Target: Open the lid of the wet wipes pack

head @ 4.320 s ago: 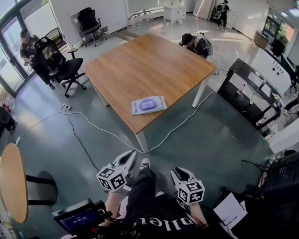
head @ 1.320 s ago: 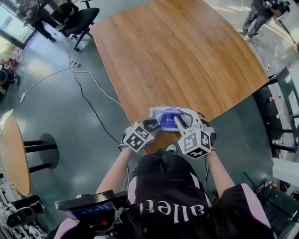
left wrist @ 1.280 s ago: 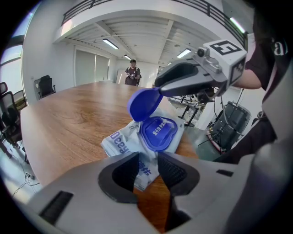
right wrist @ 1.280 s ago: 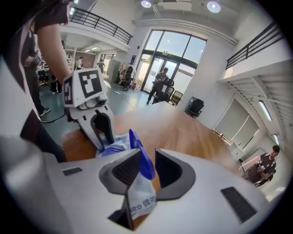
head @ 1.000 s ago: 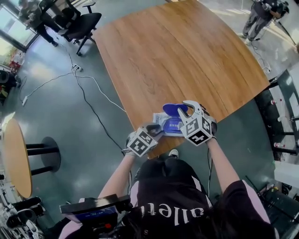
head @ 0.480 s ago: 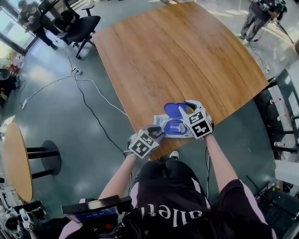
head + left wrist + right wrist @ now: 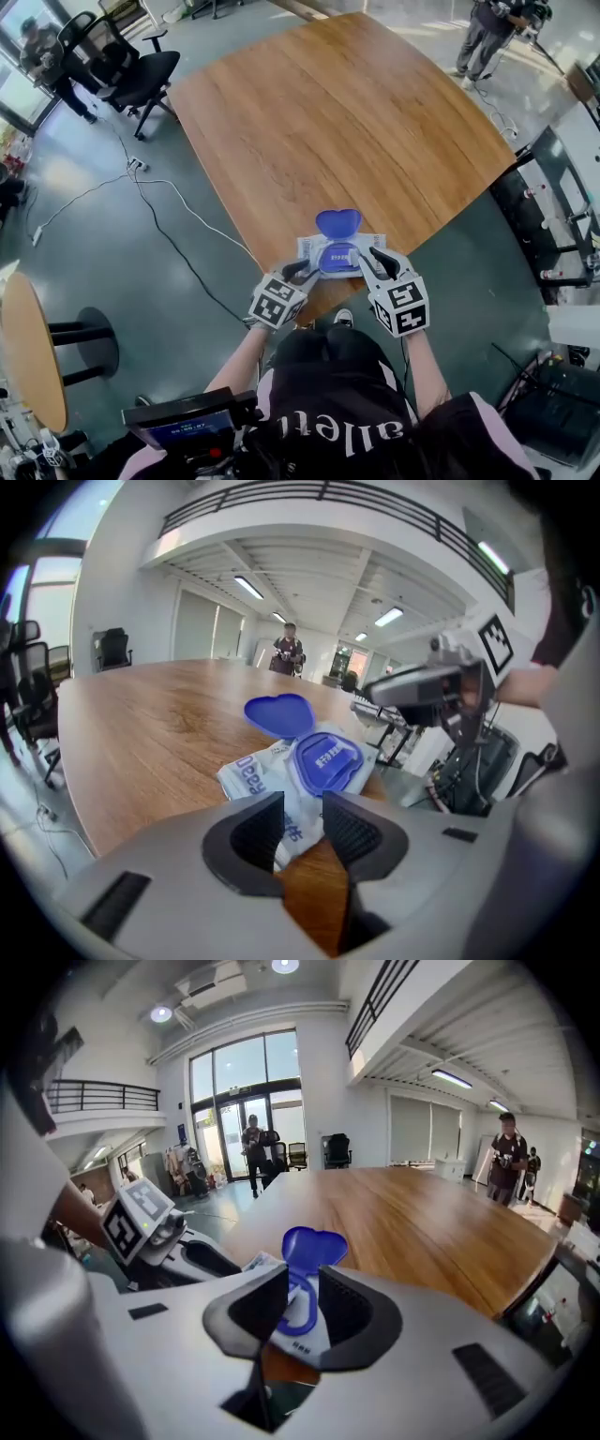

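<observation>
The white wet wipes pack (image 7: 311, 249) lies at the near edge of the wooden table (image 7: 328, 122). Its blue heart-shaped lid (image 7: 337, 223) stands flipped open over the blue opening frame. My left gripper (image 7: 302, 272) is at the pack's near left corner, and that corner (image 7: 281, 832) sits between its nearly closed jaws. My right gripper (image 7: 375, 261) hovers just off the pack's near right side with a narrow gap and nothing in it. In the right gripper view the raised lid (image 7: 314, 1246) shows beyond the jaws, untouched.
A black office chair (image 7: 131, 70) stands at the table's far left. A white cable (image 7: 178, 206) runs over the floor. A round side table (image 7: 28, 356) is at my left and a black shelf (image 7: 553, 216) at my right. A person (image 7: 487, 23) stands beyond the far corner.
The lid has gone from shut to standing fully open. My right gripper let go of it and drew back toward me. The left gripper stays at the pack's corner.
</observation>
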The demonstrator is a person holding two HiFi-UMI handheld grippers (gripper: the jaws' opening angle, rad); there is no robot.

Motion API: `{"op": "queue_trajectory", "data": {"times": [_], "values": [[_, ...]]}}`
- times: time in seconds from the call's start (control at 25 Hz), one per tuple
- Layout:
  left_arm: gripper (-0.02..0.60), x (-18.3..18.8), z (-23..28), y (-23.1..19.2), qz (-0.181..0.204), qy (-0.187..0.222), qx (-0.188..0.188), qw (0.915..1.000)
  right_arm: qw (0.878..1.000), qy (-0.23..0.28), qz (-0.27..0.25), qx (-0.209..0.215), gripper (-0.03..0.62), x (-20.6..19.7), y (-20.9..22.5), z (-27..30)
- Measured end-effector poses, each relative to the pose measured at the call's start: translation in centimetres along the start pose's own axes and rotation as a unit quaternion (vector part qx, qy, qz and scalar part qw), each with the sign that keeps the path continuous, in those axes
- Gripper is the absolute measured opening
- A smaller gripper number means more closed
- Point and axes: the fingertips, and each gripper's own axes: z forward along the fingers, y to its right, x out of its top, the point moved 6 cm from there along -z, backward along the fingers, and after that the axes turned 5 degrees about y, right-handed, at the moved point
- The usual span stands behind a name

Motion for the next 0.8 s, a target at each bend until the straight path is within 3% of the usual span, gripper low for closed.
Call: {"op": "queue_trajectory", "data": {"times": [0.12, 0.36, 0.52, 0.8], "values": [[0.126, 1.1, -2.1, 1.0, -0.030, 0.046, -0.013, 0.9984, 0.998, 0.012, 0.061, -0.018, 0.100, -2.0, -2.1, -3.4], [0.126, 3.9, -7.6, 4.8, -0.004, 0.126, -0.047, 0.9909, 0.984, 0.047, 0.157, -0.067, 0.100, -4.5, -6.0, -9.5], [0.126, 4.6, -11.0, 8.0, -0.003, 0.161, -0.076, 0.9841, 0.978, 0.065, 0.174, -0.090, 0.100, -5.2, -8.6, -12.1], [0.126, 3.4, -14.0, 10.7, -0.023, 0.193, -0.059, 0.9792, 0.979, 0.090, 0.160, -0.092, 0.100, -5.1, -10.5, -14.9]]}}
